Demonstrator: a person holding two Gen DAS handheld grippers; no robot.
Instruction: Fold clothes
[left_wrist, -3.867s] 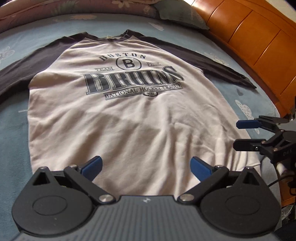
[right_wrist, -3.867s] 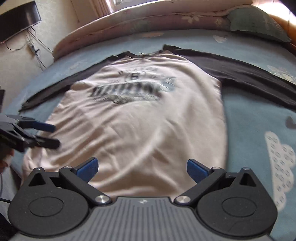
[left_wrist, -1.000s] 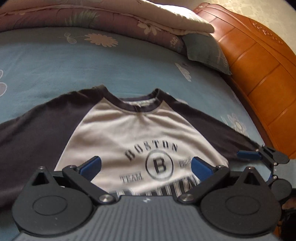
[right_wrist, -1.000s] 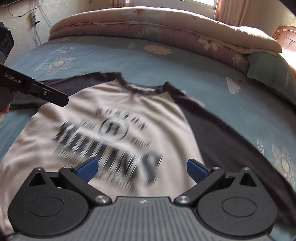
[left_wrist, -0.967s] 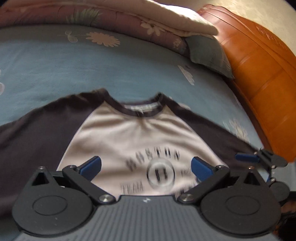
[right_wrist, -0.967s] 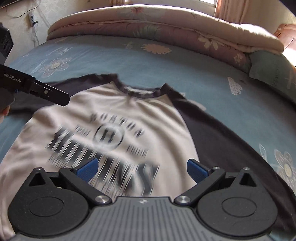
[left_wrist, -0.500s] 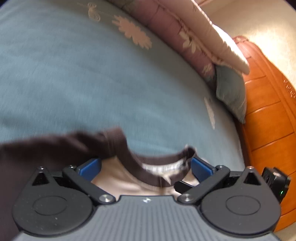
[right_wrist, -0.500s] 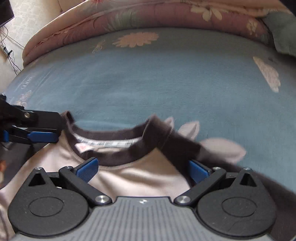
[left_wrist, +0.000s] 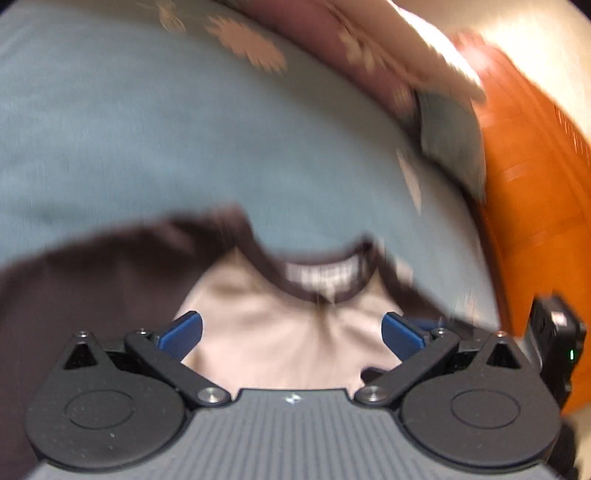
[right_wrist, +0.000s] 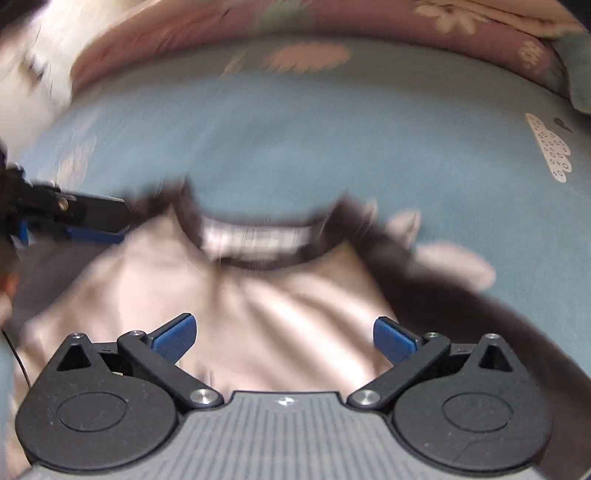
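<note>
Both cameras have swept up from the hem to the neckline since the earliest views, and the chest print has dropped out of sight beneath me. Nearest, my left tongs (left_wrist: 291, 332) stand spread wide with nothing between the blue pads, hovering low over the upper chest of the cream cotton shirt with dark brown raglan sleeves (left_wrist: 280, 325). My right tongs (right_wrist: 282, 338) are likewise parted and empty over the same pale panel. From the right wrist view the left tool's tips sit just at the shirt's left shoulder seam (whether they touch the cloth I cannot tell, the frame is smeared with motion). Beyond the pads lies the dark ribbed collar (right_wrist: 258, 258) with its white label, and the shirt lies face up, flat on the blue flower-printed bedsheet (left_wrist: 147, 129). Farther back are the rolled pink floral quilt (right_wrist: 369, 18) and the orange wooden headboard (left_wrist: 535, 184).

I judge this knit light, limp and prone to bunching, so it wants a pinch at each shoulder seam beside the collar, both layers together, lifted evenly.
</note>
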